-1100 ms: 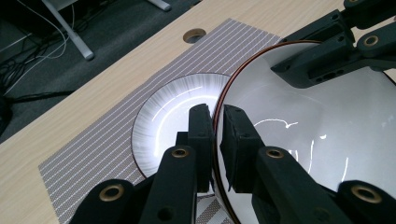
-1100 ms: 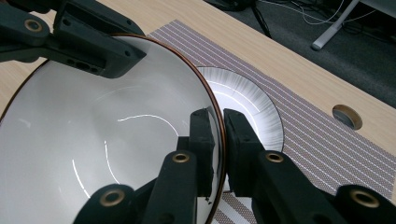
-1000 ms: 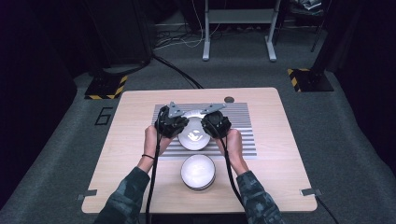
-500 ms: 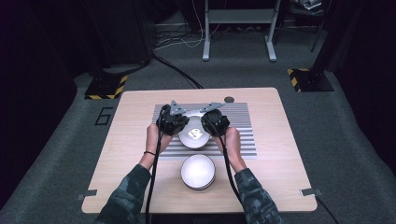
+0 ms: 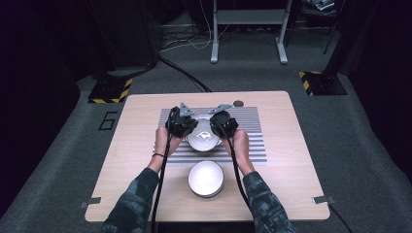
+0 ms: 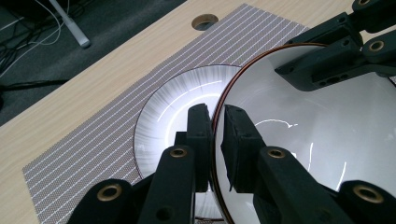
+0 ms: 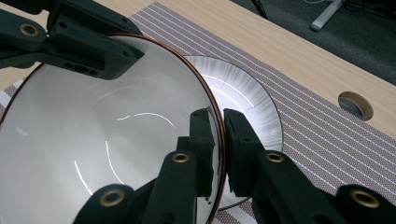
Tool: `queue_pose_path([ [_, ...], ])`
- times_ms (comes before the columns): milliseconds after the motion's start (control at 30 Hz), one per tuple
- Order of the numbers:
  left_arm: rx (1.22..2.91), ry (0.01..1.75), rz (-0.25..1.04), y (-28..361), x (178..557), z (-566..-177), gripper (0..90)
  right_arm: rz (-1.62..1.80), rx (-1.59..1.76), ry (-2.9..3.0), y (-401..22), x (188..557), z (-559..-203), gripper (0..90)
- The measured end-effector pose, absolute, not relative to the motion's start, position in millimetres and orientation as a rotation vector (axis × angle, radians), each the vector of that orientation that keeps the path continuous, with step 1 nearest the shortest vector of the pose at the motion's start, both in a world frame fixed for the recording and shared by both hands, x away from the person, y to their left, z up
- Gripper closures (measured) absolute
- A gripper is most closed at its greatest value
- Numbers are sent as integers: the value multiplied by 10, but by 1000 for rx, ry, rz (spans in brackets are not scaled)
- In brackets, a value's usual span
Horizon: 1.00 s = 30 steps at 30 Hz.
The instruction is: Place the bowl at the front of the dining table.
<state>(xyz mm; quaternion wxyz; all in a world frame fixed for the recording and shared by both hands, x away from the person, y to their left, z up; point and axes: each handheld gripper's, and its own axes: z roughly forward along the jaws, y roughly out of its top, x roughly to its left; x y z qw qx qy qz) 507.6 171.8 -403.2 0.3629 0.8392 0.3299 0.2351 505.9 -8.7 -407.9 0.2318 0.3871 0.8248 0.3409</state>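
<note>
Wooden table: both grippers, left gripper (image 6: 215, 135) and right gripper (image 7: 219, 140), clamp the bowl (image 5: 203, 138) rim, now lowered over the plate (image 6: 175, 107) beneath, nearly stacked.

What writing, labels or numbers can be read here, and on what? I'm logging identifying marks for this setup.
"6": dark figure on the grey floor, left of the table.
The bowl, the plate under it, the striped mat and both grippers carry no readable words, brand or numbers.
</note>
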Motion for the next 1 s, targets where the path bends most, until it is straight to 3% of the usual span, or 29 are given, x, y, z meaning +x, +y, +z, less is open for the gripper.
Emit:
queue_pose_path([
  [1000,2179,884,579,1680,5387,-4208,807,901,1141,2275,-70,5357,-4239,820],
])
